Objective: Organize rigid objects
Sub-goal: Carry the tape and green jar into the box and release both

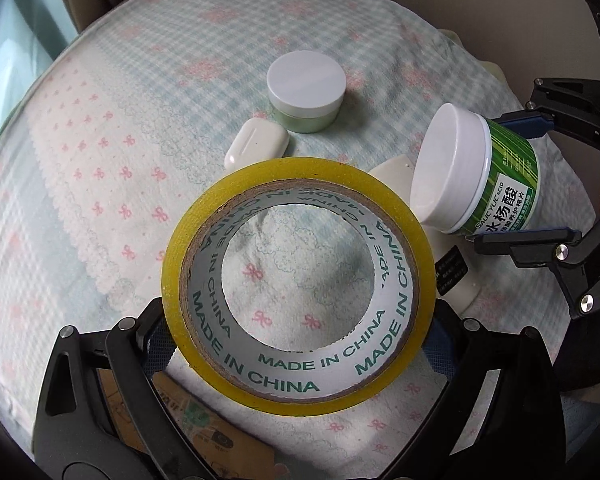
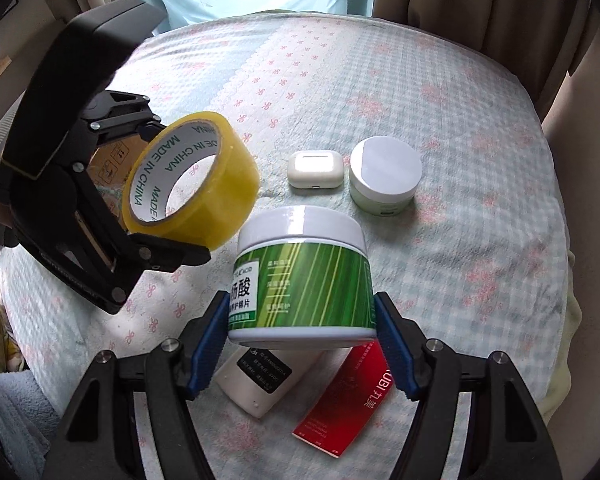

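Above checked bedding (image 2: 440, 92), 1 stiff, light tape roll (image 1: 296, 284) is clamped across its rim by the left gripper (image 1: 300, 344), 1 slick green jar (image 2: 300, 280) by the right gripper (image 2: 300, 344).

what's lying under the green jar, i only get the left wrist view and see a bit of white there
Observer: Besides the white bottle, a red box lies flat next to it on the bedspread.
Operator: where on the jar is the right tool gripping
Observer: Low down. The right tool has its blue pads on both sides of the green jar, at the lower label, well below the white lid.
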The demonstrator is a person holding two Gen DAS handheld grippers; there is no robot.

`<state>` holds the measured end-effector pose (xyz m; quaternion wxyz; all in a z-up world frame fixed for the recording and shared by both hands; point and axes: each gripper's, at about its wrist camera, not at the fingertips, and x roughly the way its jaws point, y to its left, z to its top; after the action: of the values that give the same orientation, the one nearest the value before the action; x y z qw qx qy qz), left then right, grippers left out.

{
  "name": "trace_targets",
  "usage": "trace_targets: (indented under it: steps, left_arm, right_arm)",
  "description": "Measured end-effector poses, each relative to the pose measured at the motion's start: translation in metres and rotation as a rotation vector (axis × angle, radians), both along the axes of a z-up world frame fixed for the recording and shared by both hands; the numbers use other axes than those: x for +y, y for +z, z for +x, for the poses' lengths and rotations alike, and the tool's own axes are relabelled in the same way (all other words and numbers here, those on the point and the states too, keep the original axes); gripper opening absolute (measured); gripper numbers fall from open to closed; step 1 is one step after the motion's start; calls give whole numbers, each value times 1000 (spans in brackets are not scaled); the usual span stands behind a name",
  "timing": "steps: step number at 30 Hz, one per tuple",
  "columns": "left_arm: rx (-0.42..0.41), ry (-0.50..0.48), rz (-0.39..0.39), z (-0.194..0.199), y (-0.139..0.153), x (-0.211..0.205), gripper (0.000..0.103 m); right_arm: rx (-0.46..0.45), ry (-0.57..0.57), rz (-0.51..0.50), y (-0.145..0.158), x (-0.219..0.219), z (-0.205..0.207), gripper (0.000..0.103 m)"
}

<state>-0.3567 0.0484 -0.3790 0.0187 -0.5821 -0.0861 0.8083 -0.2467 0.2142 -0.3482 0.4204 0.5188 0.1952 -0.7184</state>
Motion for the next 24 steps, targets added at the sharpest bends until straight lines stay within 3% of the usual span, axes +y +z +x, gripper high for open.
trace_targets:
  steps: [5, 11, 18, 24]
  left_arm:
    - [33, 75, 30, 22, 22, -18, 96]
    - [98, 172, 46, 71, 74, -48, 96]
    - [137, 261, 19, 159, 122, -94, 96]
    - [110, 358, 12, 245, 130, -148, 96]
  right_arm:
    - [-9, -42, -23, 16, -2, 1, 66]
    - [45, -39, -52, 72, -18, 16, 66]
    - [70, -54, -122, 133, -63, 48, 66]
    - [56, -68, -184, 163, -121, 90, 66]
